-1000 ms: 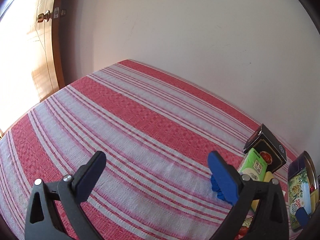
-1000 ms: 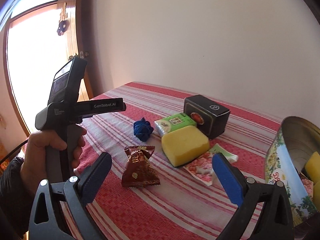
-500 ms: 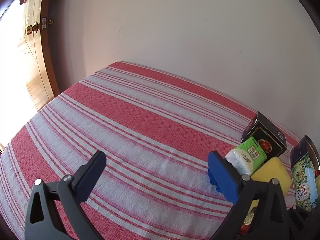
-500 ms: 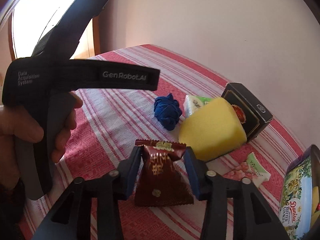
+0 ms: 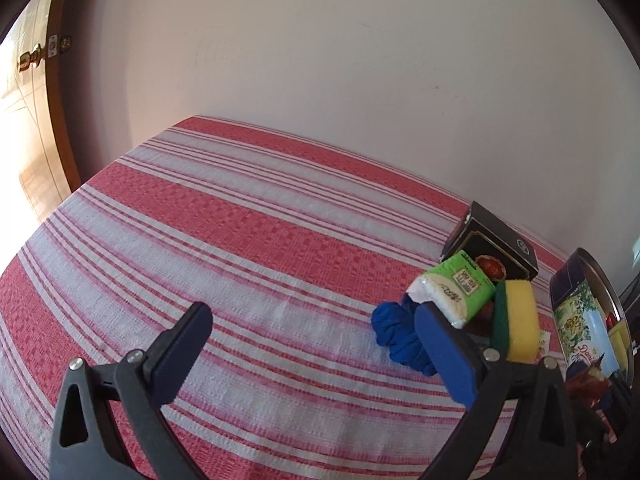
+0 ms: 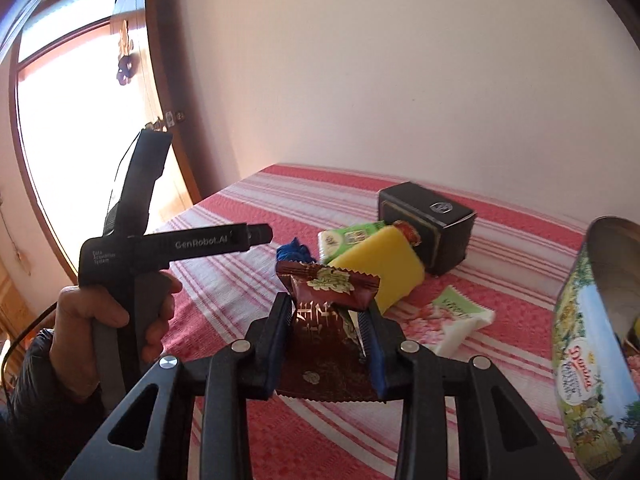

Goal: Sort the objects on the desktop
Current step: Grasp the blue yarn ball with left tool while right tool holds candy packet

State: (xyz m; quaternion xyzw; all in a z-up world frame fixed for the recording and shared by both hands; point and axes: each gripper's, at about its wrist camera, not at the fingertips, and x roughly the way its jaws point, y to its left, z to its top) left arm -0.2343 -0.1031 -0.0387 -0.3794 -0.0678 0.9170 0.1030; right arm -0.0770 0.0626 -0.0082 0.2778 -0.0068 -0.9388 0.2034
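My right gripper (image 6: 326, 320) is shut on a brown snack packet (image 6: 326, 296) and holds it above the striped tablecloth. On the cloth lie a yellow sponge (image 6: 380, 266), a green tissue pack (image 6: 348, 236), a blue cloth ball (image 6: 294, 250), a black box (image 6: 428, 220) and a pink-green sachet (image 6: 448, 316). An open cookie tin (image 6: 592, 364) stands at the right. My left gripper (image 5: 316, 348) is open and empty over the cloth, its right finger beside the blue cloth ball (image 5: 400, 336). The brown packet (image 5: 588, 380) shows at the left wrist view's right edge.
The left hand-held gripper body (image 6: 132, 248) and the person's hand (image 6: 100, 320) fill the left of the right wrist view. The wall runs behind the table (image 5: 240, 240). A wooden door frame (image 5: 60, 120) stands at the far left.
My right gripper closed on the brown packet and lifted it off the cloth. My left gripper turned right, bringing the blue cloth ball and the other items further into view.
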